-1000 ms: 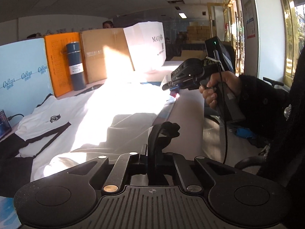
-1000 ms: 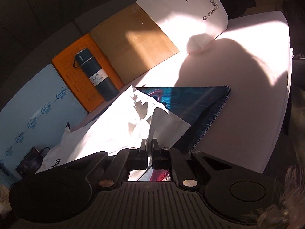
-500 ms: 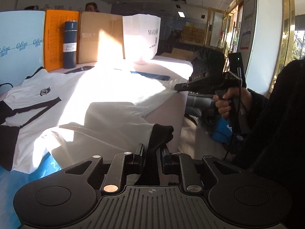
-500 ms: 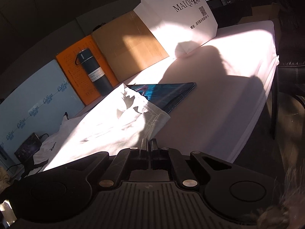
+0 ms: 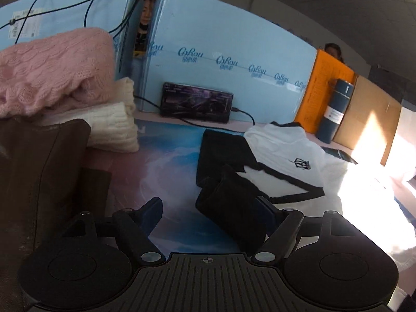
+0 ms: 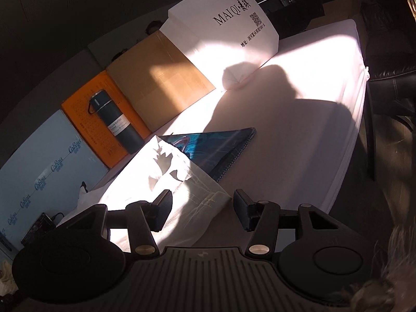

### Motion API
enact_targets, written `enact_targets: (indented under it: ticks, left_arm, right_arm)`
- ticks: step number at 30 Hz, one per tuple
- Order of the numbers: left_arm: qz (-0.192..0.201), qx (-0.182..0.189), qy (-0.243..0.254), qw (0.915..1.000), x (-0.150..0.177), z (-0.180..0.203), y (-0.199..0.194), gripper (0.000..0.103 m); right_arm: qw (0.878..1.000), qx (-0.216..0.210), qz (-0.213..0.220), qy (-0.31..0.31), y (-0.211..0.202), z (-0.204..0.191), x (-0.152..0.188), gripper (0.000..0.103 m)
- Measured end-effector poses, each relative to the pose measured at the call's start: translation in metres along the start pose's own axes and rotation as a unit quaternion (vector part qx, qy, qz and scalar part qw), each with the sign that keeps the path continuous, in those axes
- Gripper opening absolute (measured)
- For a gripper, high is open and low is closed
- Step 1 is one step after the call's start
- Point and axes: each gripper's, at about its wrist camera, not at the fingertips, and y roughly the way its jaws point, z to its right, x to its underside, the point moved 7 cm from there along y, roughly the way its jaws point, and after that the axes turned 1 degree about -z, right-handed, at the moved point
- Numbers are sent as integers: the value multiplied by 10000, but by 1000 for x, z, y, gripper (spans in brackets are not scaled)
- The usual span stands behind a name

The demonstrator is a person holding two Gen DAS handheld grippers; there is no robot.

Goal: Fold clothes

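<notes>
A: Left wrist view, layout? 
B: Shirt lies flat on the mat; its sleeve is bunched at the near edge. Stack of knitwear left of it. Phone stands behind, leaning on the foam board. 
A: Right wrist view? 
B: Bottle stands behind the shirt's hem, against the boards; paper bag farther right on the table.

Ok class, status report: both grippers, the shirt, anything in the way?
Left gripper open, black sleeve between. Right gripper open over shirt hem. Both just opened. Nothing blocking.
</notes>
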Motion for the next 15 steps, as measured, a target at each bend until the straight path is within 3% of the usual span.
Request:
enact_targets:
  ticks: [1,2,3,5,7,12,15]
  left_arm:
    - [-32,194,-5,9998,-1,1,3,74]
    - [-48,396,-2,9992,-3,2,6,38]
    - [-99,582,-16,9983,-4,3,9,10]
    - [-56,710,101,9974,-3,6,7,3]
    - [23,725,231,9971,0,9,0,3]
    - [120,580,233,9980,7,4,-22,3]
    - [-99,324,375,9987,11,0,-19,7]
  right_arm:
    - [10000,-6,10,-39,1,-3,0,50]
    - [10000,16,12,-91,3,-5,1,50]
    - [9999,42,12,-144,5,-7,2,48]
    - [9993,58,-24,-359,8,-13,5,16]
    - [9984,0,-39,-561,10,-17,8,6]
    - [9977,-164,164,-634,-9,-15,2,4]
    - [9961,-64,107,-872,-17,-18,5,4]
